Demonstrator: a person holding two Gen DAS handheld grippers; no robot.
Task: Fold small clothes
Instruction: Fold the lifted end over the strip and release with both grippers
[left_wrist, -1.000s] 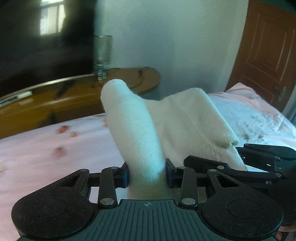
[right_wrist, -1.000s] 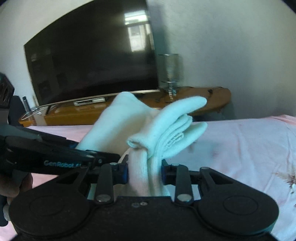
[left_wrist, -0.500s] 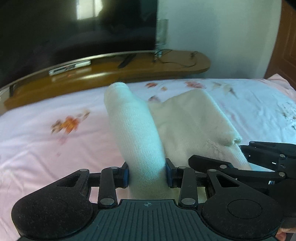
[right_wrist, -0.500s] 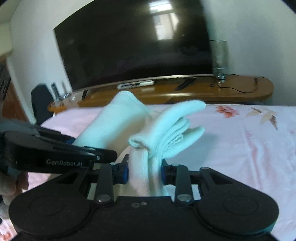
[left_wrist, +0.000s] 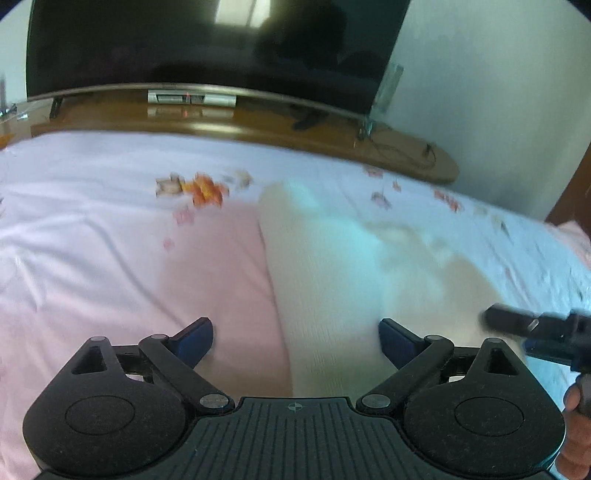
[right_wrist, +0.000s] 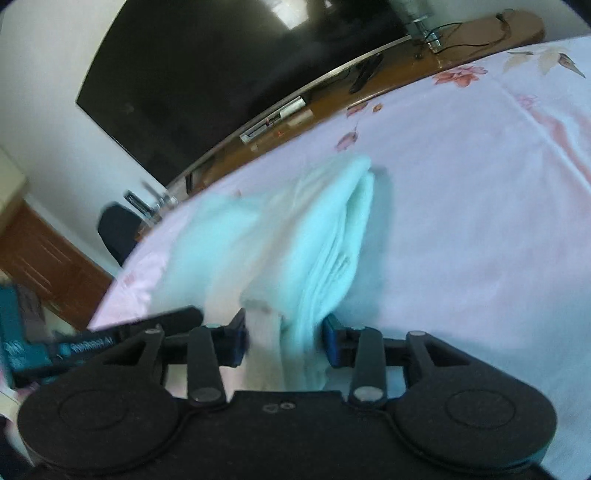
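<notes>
Both grippers dropped toward the bed (left_wrist: 92, 258). Left gripper (left_wrist: 295, 341) jaws opening, spread clear of the white garment (left_wrist: 325, 288), centre frame. Right gripper (right_wrist: 284, 341) jaws opening, cloth between. Release step; next, back out and flatten.

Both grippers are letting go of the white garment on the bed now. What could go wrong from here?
1. The left gripper has its jaws opening wide, but the white garment lies between its fingers; pulling back carelessly could drag it and undo the fold.
2. The right gripper is opening too, with bunched layers between its fingers; they may catch or spring apart.
3. The two grippers sit close together and could bump.
</notes>
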